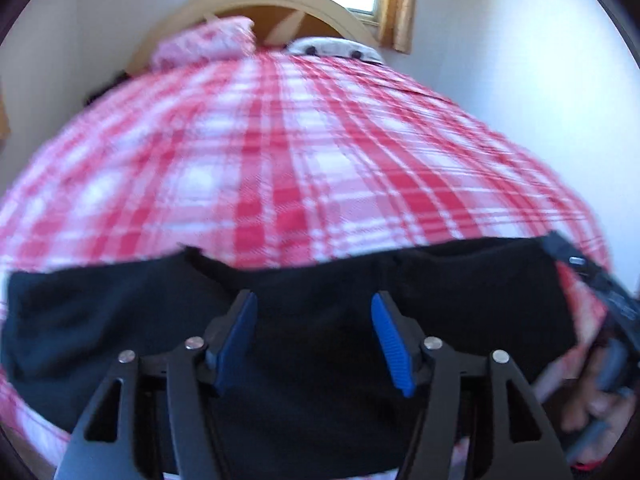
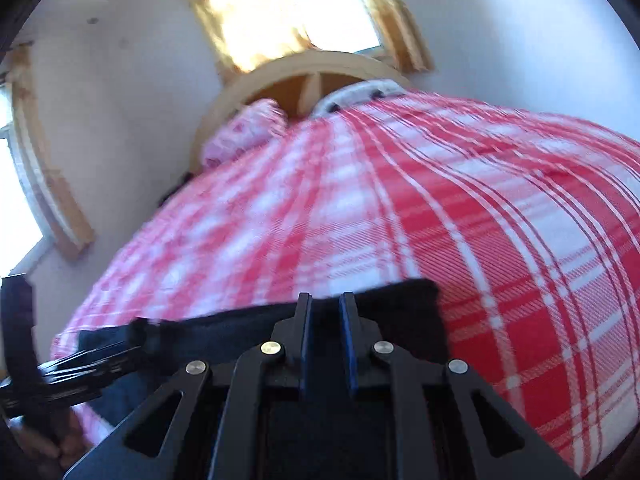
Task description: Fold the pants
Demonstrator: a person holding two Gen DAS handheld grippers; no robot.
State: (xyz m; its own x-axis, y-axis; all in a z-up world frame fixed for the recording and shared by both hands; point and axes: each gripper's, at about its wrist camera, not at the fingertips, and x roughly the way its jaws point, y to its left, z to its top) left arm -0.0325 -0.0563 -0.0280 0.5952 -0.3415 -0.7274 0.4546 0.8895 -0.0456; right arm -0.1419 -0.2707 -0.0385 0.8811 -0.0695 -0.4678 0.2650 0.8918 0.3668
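Note:
Dark navy pants lie folded in a wide band across the near edge of the bed. My left gripper is open above the middle of the pants, its blue pads spread apart and empty. In the right wrist view the pants lie under my right gripper, whose jaws stand nearly closed with a narrow gap over the fabric's far edge; whether they pinch the cloth I cannot tell. The right gripper also shows at the right edge of the left wrist view, held by a hand.
A red and white plaid bedspread covers the bed. A pink pillow and a white pillow lie by the wooden headboard. White walls close in on both sides. A curtained window is behind the headboard.

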